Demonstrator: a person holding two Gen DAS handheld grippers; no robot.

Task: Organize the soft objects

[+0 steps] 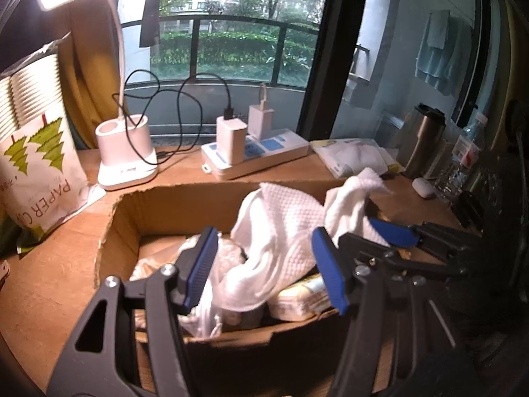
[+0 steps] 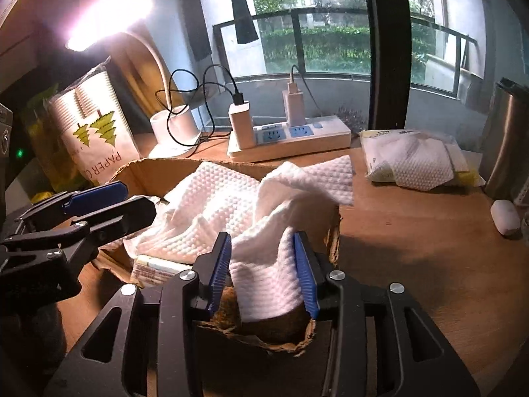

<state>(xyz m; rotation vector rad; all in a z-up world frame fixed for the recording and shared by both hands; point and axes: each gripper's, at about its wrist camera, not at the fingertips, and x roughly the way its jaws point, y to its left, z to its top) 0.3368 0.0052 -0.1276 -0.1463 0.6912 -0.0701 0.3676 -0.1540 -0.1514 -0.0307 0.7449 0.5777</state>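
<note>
A white dimpled soft towel (image 1: pixel 274 231) lies crumpled in an open cardboard box (image 1: pixel 122 231), draped over its far right rim; it also shows in the right wrist view (image 2: pixel 231 211). Under it lie wrapped packs (image 1: pixel 304 297). My left gripper (image 1: pixel 264 271) is open above the box, its blue pads on either side of the towel without pinching it. My right gripper (image 2: pixel 263 271) is open at the box's right corner (image 2: pixel 334 231), with a fold of the towel hanging between its pads. The right gripper also shows in the left wrist view (image 1: pixel 396 231).
On the wooden desk stand a white lamp base (image 1: pixel 127 155), a power strip with chargers (image 1: pixel 254 152), a paper cup bag (image 1: pixel 36 152), an open pack of towels (image 2: pixel 416 162), a steel flask (image 1: pixel 425 139), a water bottle (image 1: pixel 463 162) and a white earbud case (image 2: pixel 504 216).
</note>
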